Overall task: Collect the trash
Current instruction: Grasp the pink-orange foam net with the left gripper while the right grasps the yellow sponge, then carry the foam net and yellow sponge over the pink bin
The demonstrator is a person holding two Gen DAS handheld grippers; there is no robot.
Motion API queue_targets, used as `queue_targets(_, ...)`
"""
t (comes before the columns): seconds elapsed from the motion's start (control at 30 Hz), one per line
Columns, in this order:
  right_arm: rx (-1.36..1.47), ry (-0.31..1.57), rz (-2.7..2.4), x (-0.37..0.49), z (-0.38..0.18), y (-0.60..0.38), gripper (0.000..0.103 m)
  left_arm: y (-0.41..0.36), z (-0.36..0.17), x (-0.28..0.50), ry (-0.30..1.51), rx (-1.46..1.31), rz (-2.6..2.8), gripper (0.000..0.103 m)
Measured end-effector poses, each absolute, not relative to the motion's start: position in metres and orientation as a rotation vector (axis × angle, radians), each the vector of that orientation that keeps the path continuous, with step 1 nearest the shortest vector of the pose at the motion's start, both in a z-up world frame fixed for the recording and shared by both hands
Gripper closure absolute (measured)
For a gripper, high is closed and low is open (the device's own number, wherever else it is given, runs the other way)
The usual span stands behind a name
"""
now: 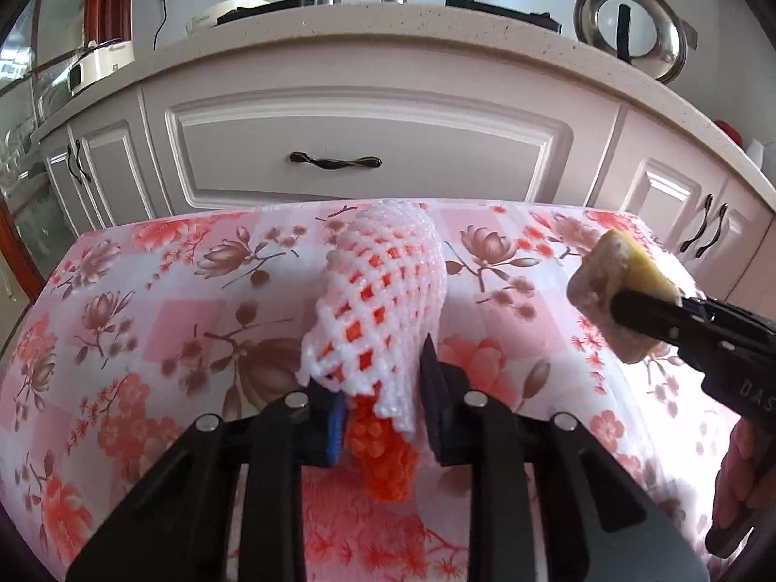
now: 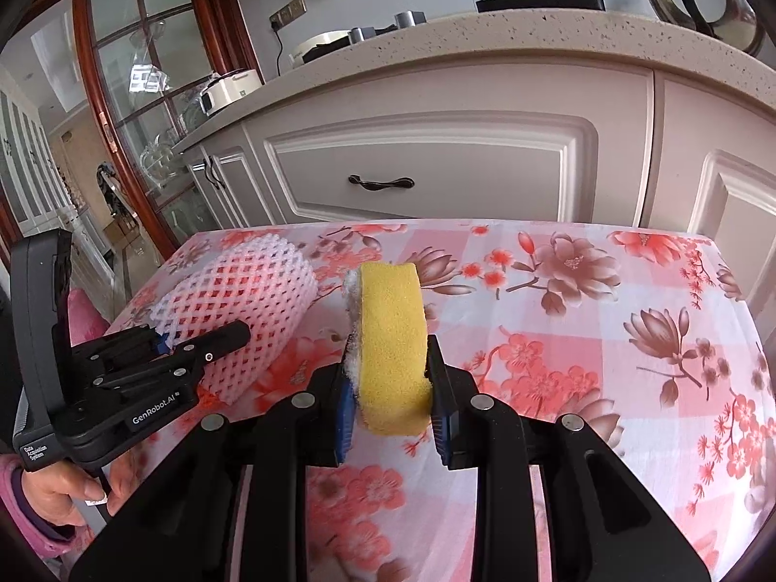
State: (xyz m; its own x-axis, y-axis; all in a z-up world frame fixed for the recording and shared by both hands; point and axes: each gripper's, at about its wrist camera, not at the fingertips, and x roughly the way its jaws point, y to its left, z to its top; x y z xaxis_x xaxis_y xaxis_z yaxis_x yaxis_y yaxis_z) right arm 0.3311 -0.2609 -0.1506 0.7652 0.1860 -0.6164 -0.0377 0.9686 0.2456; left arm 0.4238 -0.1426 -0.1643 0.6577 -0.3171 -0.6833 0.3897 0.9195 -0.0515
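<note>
My left gripper [image 1: 383,388] is shut on a white foam fruit net [image 1: 383,286] with an orange net [image 1: 388,460] inside it, held just above the floral tablecloth [image 1: 145,315]. The net also shows in the right wrist view [image 2: 237,310], with the left gripper [image 2: 213,344] on it. My right gripper [image 2: 388,388] is shut on a yellow sponge [image 2: 393,339] with a white scouring side, held upright above the cloth. In the left wrist view the sponge [image 1: 616,281] and right gripper [image 1: 645,315] are at the right.
The table with the floral cloth [image 2: 606,339] stands against white kitchen cabinets [image 1: 359,160] with dark handles. A stone counter [image 1: 388,29] above carries a stove, a pot lid [image 1: 630,29] and a rice cooker [image 1: 102,63]. A glass door [image 2: 136,97] is at left.
</note>
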Motion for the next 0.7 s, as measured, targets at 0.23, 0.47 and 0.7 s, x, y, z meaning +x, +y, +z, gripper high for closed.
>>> queue_targets(0.23, 0.226, 0.669, 0.137, 0.298, -0.136, -0.246, 0.076, -0.124, -0.144, 0.388, 0.726, 0.056, -0.382, 0.078)
queue_targets(0.47, 0.185, 0.633, 0.167, 0.248, -0.113, -0.218, 0.076, -0.097, -0.118, 0.323, 0.673, 0.023, -0.334, 0.078)
queue_targets(0.7, 0.153, 0.595, 0.199, 0.191, -0.089, -0.189, 0.076, -0.069, -0.088, 0.253, 0.623, -0.007, -0.334, 0.078)
